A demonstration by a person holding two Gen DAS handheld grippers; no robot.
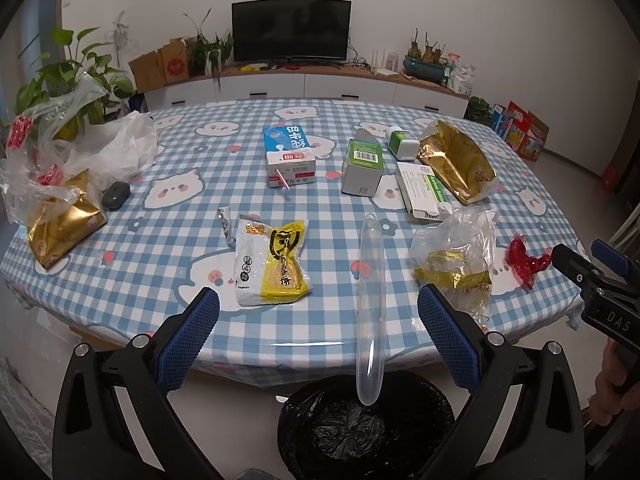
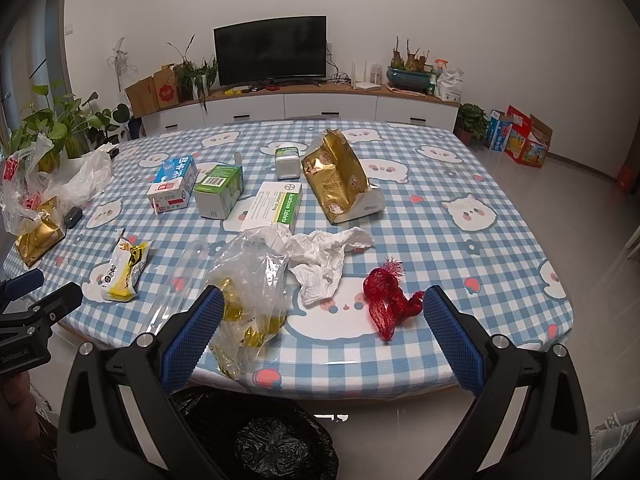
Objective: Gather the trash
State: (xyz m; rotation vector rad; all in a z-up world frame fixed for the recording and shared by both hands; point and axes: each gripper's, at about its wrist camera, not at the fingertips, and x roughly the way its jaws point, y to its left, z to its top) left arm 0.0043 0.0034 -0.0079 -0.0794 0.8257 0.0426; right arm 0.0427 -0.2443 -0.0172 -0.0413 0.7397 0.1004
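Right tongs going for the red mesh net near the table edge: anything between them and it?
Nothing visible. The right tongs are open, and the red mesh net lies in the clear on the table just ahead. The crumpled tissue and the clear plastic bag sit off to its left, apart from it.

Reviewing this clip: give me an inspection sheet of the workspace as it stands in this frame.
Surface: table under a blue checked cloth.
Job's things: snack wrapper, milk carton, red net, crumpled tissue, clear bag, gold bag; none in the bin yet.
Clutter: tablet box, grey mouse.
Grippers: left gripper and right gripper open, empty.
Cables: some behind the TV.
Surroundings: white cabinet, plants.
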